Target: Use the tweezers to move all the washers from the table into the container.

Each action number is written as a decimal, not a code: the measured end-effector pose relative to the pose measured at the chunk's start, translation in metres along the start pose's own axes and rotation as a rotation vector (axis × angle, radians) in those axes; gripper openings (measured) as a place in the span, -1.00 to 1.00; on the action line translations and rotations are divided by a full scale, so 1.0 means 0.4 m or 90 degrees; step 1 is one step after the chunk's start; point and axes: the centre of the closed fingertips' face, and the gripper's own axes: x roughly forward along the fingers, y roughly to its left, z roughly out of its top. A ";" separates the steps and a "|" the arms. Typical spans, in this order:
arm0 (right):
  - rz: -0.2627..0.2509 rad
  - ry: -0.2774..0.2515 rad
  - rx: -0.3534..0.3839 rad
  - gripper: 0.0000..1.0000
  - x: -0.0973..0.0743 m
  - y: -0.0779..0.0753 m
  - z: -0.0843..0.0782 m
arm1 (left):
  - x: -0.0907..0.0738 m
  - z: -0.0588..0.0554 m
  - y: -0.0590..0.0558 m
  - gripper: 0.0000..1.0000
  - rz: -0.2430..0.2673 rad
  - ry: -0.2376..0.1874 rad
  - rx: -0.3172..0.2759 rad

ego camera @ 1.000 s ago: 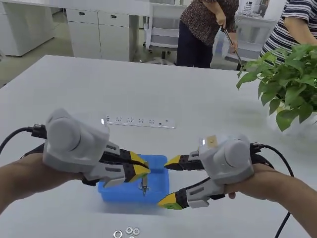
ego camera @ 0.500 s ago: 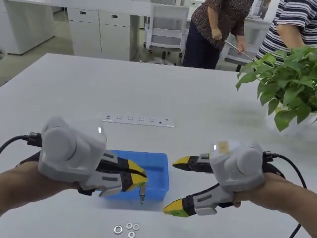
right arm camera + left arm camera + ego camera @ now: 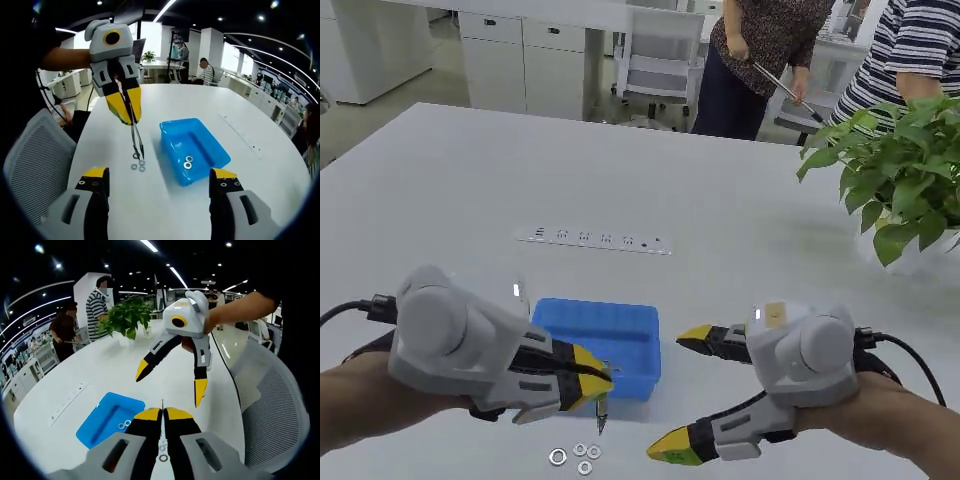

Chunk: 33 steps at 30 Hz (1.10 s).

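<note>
- The left gripper (image 3: 603, 380) is low on the left side of the head view, with a hand around it. Its 2 yellow jaws are pressed tight together, and they pinch the thin metal tweezers (image 3: 136, 139).
- The tweezers stick out past the jaws and point down at the white table (image 3: 470, 180). Their tips are close together, with nothing between them.
- A little bunch of washers (image 3: 578, 458) lies on the table right under the tweezer tips. In the right gripper view the tips are just by the nearest one. I cannot tell if they touch it.
- The blue container (image 3: 582, 322) sits on the table just behind the washers. It is open on top. 2 more washers (image 3: 188, 162) lie inside it, side by side.
- A long white power strip (image 3: 595, 240) lies flat on the table, farther back than the container.
- The right gripper (image 3: 685, 392) is to the right of the container, up in the air. Its jaws are spread wide and hold nothing.
- A green plant (image 3: 900, 170) stands at the far right edge of the table.
- 2 people (image 3: 760, 50) stand past the far side of the table.
</note>
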 end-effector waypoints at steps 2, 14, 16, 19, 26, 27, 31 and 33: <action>-0.002 -0.002 0.002 0.72 0.000 0.003 -0.002 | 0.000 -0.004 -0.006 -0.88 -0.001 0.000 -0.002; -0.016 -0.010 0.009 1.00 0.002 0.013 -0.020 | -0.001 -0.026 -0.034 -0.88 -0.005 -0.004 -0.005; -0.016 -0.011 0.015 1.00 0.003 0.017 -0.021 | 0.000 -0.027 -0.038 -0.88 -0.006 -0.006 -0.006; -0.018 -0.013 0.019 1.00 0.007 0.020 -0.024 | 0.002 -0.032 -0.044 -0.88 -0.007 -0.006 -0.007; -0.014 -0.014 0.028 1.00 0.015 0.036 -0.033 | 0.003 -0.047 -0.051 -0.88 -0.010 -0.003 -0.011; -0.013 -0.015 0.030 1.00 0.016 0.040 -0.032 | 0.003 -0.050 -0.051 -0.88 -0.010 -0.002 -0.013; -0.011 -0.014 0.032 0.99 0.019 0.046 -0.037 | 0.004 -0.060 -0.050 -0.88 -0.010 0.004 -0.014; -0.010 -0.012 0.032 0.98 0.020 0.048 -0.040 | 0.005 -0.064 -0.048 -0.88 -0.010 0.004 -0.015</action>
